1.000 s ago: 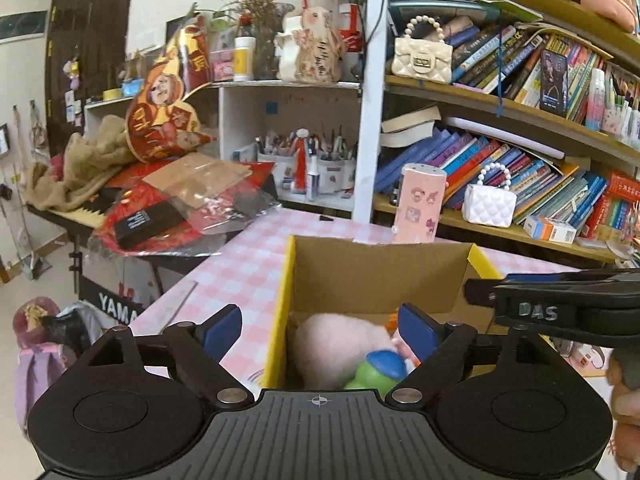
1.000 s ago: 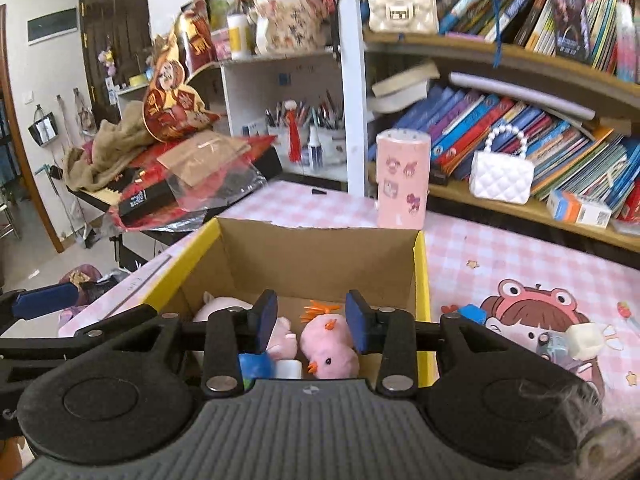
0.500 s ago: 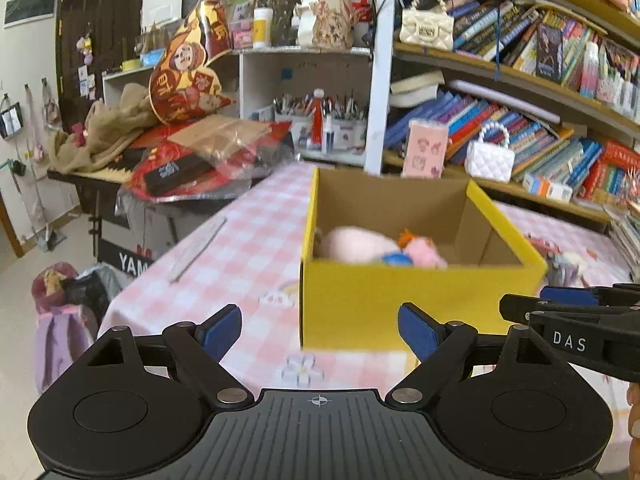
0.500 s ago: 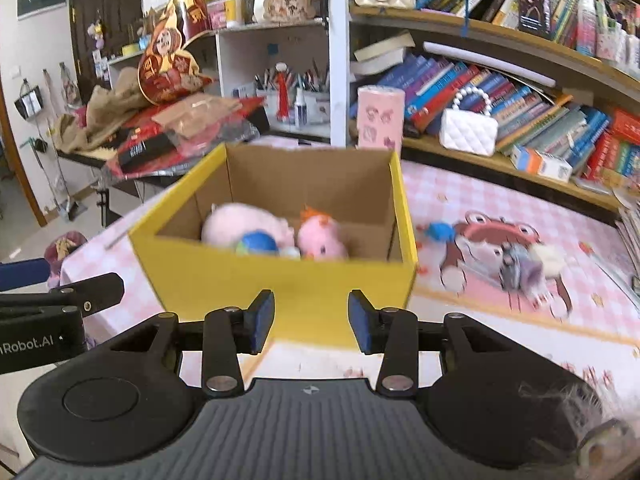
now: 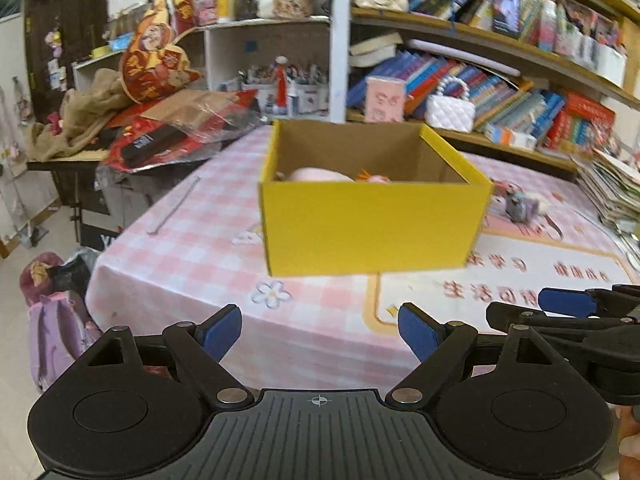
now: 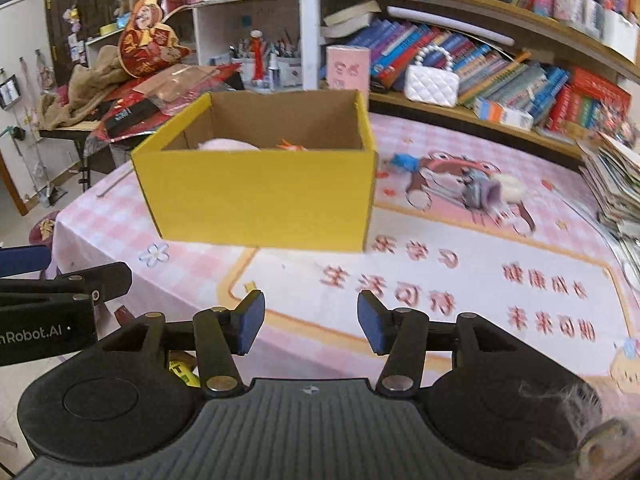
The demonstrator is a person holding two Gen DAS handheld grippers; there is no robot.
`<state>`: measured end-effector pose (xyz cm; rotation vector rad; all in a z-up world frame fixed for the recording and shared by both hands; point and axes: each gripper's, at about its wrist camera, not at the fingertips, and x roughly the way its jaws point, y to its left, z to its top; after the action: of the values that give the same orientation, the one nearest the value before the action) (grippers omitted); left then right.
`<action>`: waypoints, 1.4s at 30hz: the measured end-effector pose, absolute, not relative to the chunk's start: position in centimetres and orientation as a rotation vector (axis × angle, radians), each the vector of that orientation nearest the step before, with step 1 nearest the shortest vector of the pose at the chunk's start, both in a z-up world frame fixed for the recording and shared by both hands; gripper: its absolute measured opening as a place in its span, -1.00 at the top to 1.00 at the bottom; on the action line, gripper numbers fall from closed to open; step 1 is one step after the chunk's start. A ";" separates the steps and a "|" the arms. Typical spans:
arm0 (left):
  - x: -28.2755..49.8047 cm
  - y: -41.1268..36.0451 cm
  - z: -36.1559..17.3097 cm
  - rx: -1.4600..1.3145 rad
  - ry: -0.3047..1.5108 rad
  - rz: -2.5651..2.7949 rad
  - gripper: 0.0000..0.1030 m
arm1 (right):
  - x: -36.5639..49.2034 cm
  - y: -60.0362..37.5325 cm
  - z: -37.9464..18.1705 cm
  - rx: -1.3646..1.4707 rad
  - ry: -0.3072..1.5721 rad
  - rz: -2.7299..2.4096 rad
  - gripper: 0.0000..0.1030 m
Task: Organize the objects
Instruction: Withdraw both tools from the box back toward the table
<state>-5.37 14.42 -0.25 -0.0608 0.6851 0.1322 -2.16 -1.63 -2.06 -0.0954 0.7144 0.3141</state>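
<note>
An open yellow cardboard box (image 5: 372,228) (image 6: 260,196) stands on the pink checked tablecloth (image 5: 192,248). Pink plush toys (image 5: 320,176) (image 6: 228,145) peek over its rim. My left gripper (image 5: 320,334) is open and empty, back at the table's near edge, well short of the box. My right gripper (image 6: 311,322) is open and empty, also well back from the box. A small grey-purple toy (image 6: 478,192) (image 5: 518,206) and a white fluffy ball (image 6: 510,188) lie on the cartoon mat right of the box.
Bookshelves (image 5: 500,80) line the back. A pink carton (image 6: 347,68) and a white handbag (image 6: 431,82) stand behind the box. A cluttered side table (image 5: 152,136) is at the left. A stack of books (image 6: 616,184) sits at the right edge.
Both grippers have pulled back and away from the box, from over its opening to the table's near edge. The box now looks smaller and farther away. The right gripper's jaws stand wider apart.
</note>
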 end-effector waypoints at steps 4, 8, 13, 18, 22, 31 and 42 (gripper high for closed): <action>-5.4 13.4 -0.3 -0.045 0.702 0.081 -0.70 | -3.0 -2.9 -2.3 -0.077 0.729 0.264 -0.01; -5.2 12.1 -0.5 -0.034 0.714 0.032 -0.73 | -3.5 -4.2 -2.3 -0.068 0.738 0.215 -0.05; -4.6 10.3 -0.7 -0.015 0.726 -0.042 -0.74 | -4.0 -6.2 -2.4 -0.061 0.749 0.134 -0.18; -3.8 8.4 -0.8 0.004 0.731 -0.113 -0.75 | -4.3 -8.0 -2.4 -0.049 0.757 0.061 -0.23; -2.9 6.8 -0.9 0.018 0.733 -0.164 -0.75 | -4.6 -9.6 -2.4 -0.037 0.760 0.008 -0.25; -1.0 3.7 -1.2 0.040 0.736 -0.231 -0.76 | -3.8 -12.8 -2.5 -0.017 0.763 -0.071 -0.30; 2.3 -0.4 -1.7 0.049 0.764 -0.248 -0.76 | -0.7 -16.9 -2.8 -0.015 0.789 -0.094 -0.31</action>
<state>2.28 -0.45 -1.68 0.0493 0.7640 -0.2477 -0.67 -16.95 -2.82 -0.0150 0.7892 -0.0938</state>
